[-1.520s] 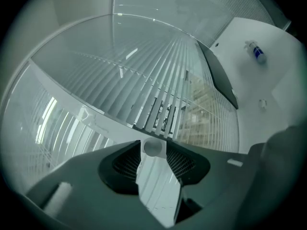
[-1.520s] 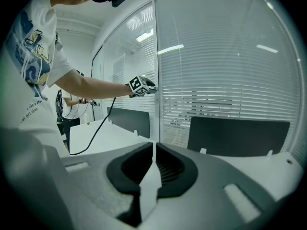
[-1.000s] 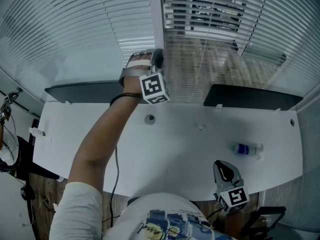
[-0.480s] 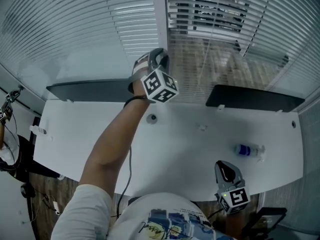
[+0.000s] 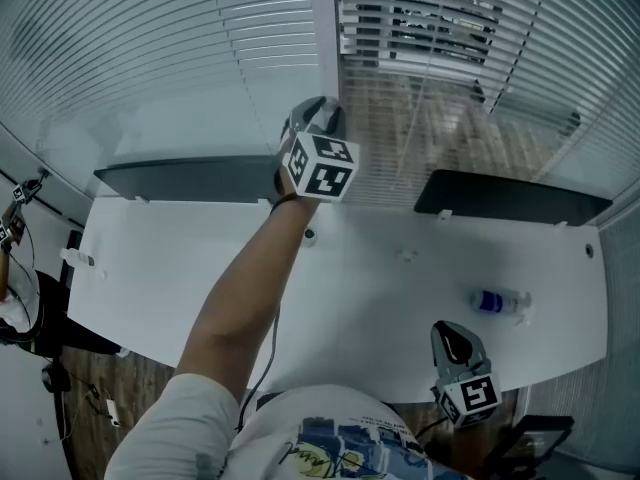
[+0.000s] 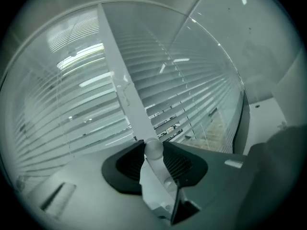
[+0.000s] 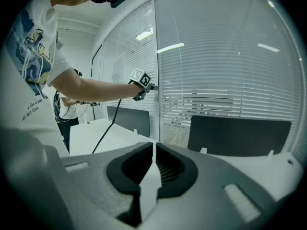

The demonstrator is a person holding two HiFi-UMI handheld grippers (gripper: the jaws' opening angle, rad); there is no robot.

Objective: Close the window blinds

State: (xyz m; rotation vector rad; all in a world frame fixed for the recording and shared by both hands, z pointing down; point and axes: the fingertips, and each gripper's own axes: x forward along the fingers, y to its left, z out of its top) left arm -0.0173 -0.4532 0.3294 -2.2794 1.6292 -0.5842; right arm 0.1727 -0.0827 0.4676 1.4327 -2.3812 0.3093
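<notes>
Translucent knob (image 6: 154, 148) on the window post, beyond the worktop's (image 5: 380, 308) far edge, sits clenched in our left tool (image 5: 317, 114). Right tool (image 7: 152, 163) is shut on nothing at the near edge. Blinds (image 5: 420, 13) show gapped slats. Risks as we judge them: the smooth knob slips mid-twist, or over-turning strains the mechanism.

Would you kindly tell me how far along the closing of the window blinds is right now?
Done: the left blind looks shut, its slats lying flat. In hand: the left hand-held gripper is clamped on the round knob at the window post. Left: the right blind's upper slats show dark gaps. The right hand-held gripper waits shut and empty.
</notes>
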